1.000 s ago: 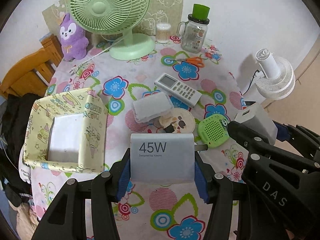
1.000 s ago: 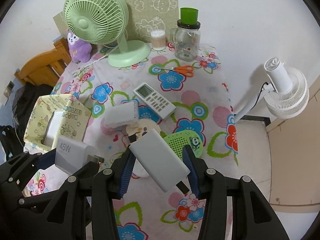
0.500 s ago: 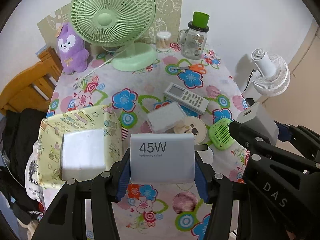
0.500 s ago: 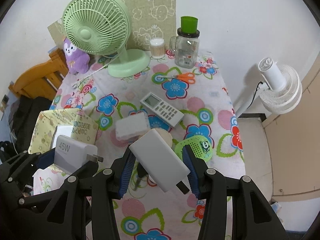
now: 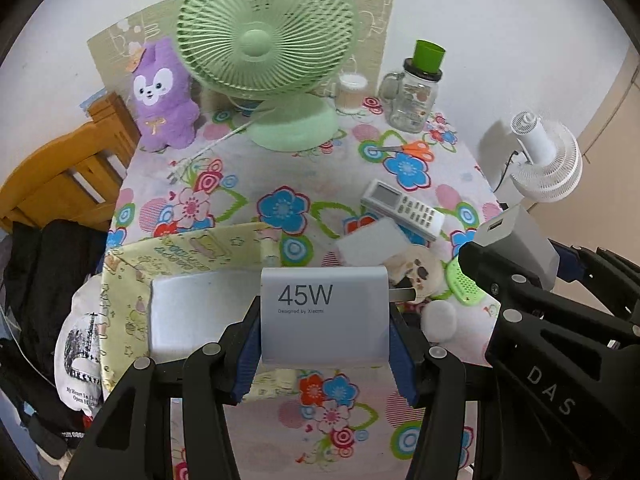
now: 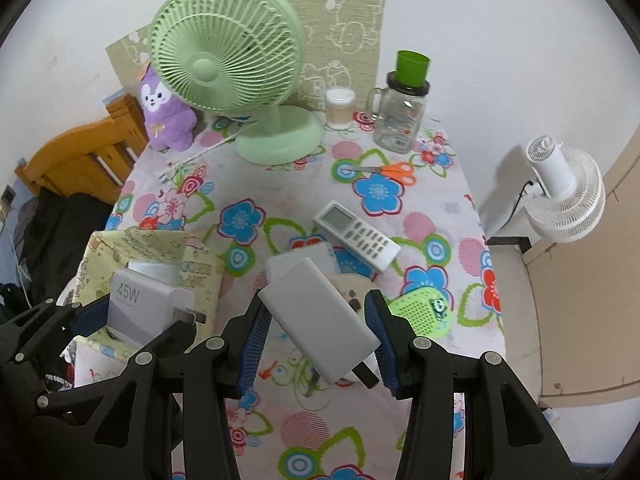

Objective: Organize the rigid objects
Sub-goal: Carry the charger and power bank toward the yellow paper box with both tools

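Left gripper (image 5: 324,320) has its jaws clenched on the charger (image 5: 324,316), the white block marked 45W, blue pads pressed against both its sides and its prongs poking out to the right. It hangs above the near right edge of the yellow box (image 5: 180,256), which sits at the near left of the counter (image 5: 248,176) with a white block (image 5: 200,316) already lying inside it.

Over on the right, the right gripper (image 6: 318,330) is grasping the power bank (image 6: 320,320), a white slab held tilted, its far corner pointing up-left and its port end slanting down toward the near right. It is up in the air over the near middle of the flowered counter.

Beneath and beyond it: a white case (image 6: 304,260), a round cream disc (image 6: 352,288) partly hidden, a green speaker (image 6: 424,312) just to the right, and a remote (image 6: 356,236) lying slantwise a little farther off. At the far side, orange scissors (image 6: 384,170), a glass jar (image 6: 400,120) with a green cap, a green fan (image 6: 228,72) and a purple plush toy (image 6: 168,116). A white fan (image 6: 568,196) stands off the counter to the right.
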A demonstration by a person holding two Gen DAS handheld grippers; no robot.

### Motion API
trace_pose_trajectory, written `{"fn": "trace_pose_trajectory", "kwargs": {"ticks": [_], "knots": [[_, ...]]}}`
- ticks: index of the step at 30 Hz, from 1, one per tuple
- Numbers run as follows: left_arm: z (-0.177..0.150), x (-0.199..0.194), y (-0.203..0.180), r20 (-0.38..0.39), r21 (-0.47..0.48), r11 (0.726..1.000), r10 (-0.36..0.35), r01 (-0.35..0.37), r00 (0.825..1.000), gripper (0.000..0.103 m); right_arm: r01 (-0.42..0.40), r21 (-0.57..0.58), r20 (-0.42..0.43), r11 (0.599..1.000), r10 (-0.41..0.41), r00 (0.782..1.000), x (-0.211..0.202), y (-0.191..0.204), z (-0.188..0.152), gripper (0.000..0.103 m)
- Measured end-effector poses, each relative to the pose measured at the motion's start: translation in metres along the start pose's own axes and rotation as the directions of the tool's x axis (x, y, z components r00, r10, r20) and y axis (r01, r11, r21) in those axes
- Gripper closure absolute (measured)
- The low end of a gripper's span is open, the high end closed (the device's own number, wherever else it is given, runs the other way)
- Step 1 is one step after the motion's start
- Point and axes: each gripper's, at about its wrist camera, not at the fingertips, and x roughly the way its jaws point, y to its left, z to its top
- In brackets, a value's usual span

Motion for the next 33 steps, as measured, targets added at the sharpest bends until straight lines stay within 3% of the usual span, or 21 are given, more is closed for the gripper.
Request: {"fn": "trace_pose_trajectory", "kwargs": {"ticks": [33], "knots": [[0.001,0.029,0.092,-0.038,-0.013,1.0,0.01,-0.01,0.999,0.046,-0.014,-0.08,-0.065,0.997,0.009,0.998,0.044,0.098,0.021,0.052]]}}
